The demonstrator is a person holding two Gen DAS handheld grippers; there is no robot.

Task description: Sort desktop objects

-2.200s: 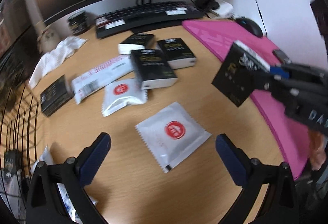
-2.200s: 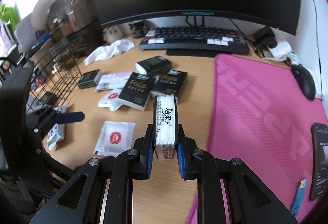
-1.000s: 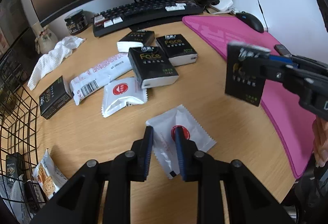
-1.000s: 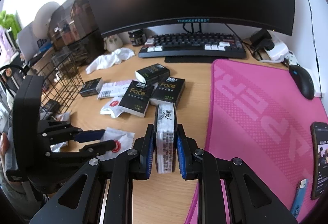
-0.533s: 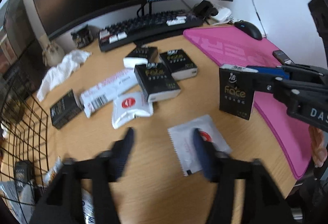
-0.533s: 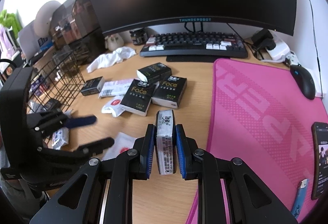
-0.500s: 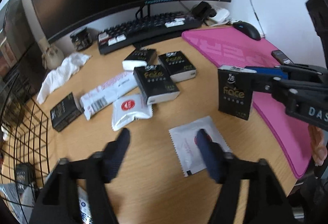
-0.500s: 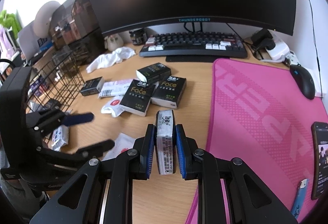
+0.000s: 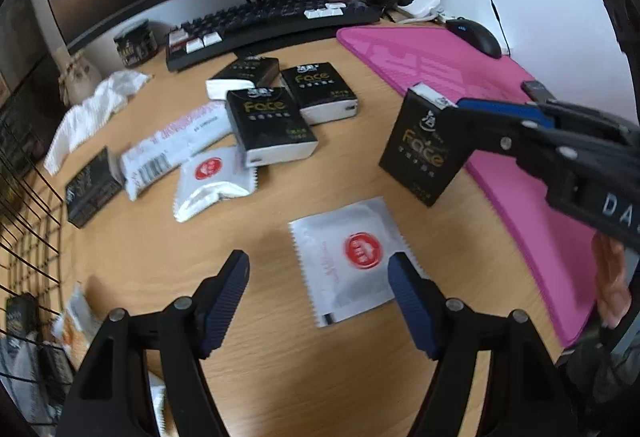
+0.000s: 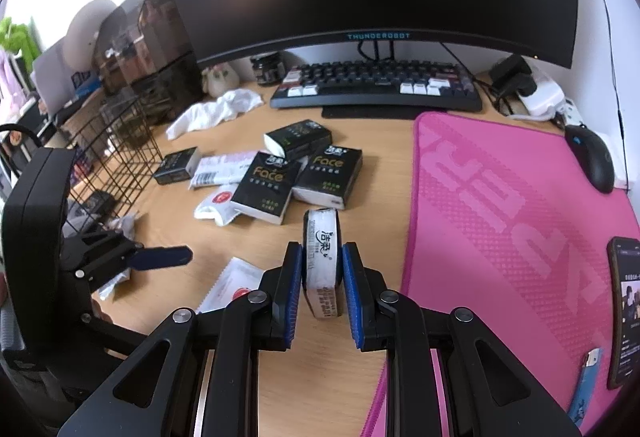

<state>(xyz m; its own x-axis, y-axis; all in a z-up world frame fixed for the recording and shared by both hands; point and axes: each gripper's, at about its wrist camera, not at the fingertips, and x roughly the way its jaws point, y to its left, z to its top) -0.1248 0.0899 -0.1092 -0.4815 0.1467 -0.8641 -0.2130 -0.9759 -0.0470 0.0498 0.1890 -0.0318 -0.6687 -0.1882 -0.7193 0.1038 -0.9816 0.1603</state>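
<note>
The left gripper (image 9: 318, 293) hovers open over the sachet (image 9: 352, 257) lying flat on the desk (image 9: 260, 357). The right gripper (image 10: 321, 289) clamps a tissue pack (image 10: 322, 257) above the desk. Next: lower and close on the sachet. More packs (image 9: 272, 129) lie beyond.

The right hand-held gripper (image 10: 321, 289) clamps a tissue pack (image 10: 321, 257) above the wooden desk (image 10: 376, 157).
</note>
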